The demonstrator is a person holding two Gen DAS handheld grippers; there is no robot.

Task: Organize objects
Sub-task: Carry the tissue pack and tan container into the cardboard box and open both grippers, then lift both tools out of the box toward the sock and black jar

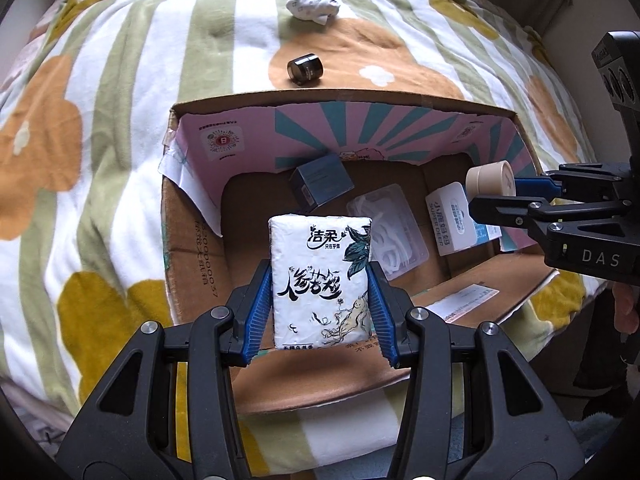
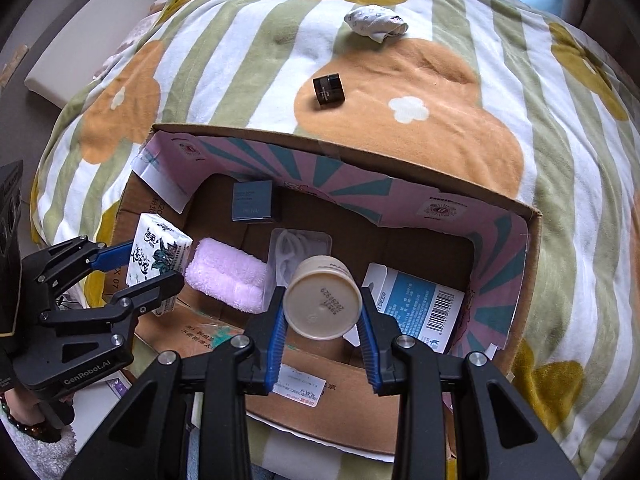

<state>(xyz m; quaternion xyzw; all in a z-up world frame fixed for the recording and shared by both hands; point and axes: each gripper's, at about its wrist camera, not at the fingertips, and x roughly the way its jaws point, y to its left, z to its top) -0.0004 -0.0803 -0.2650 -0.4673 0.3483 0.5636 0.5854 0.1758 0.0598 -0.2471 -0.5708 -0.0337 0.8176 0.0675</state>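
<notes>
My left gripper [image 1: 320, 308] is shut on a white tissue pack [image 1: 320, 280] and holds it over the near side of an open cardboard box [image 1: 192, 248]. My right gripper [image 2: 322, 312] is shut on a beige round jar [image 2: 322, 300] above the box [image 2: 520, 216]. The jar also shows in the left wrist view [image 1: 490, 178], and the tissue pack in the right wrist view [image 2: 156, 258]. A small black jar [image 1: 305, 67] and a crumpled white cloth [image 1: 314, 7] lie on the flowered blanket beyond the box.
Inside the box lie a dark blue carton [image 2: 253, 201], a clear plastic tray [image 2: 300, 246], a pink towel [image 2: 226, 274] and a white and blue package [image 2: 416, 308]. The striped flowered blanket [image 2: 440, 128] surrounds the box.
</notes>
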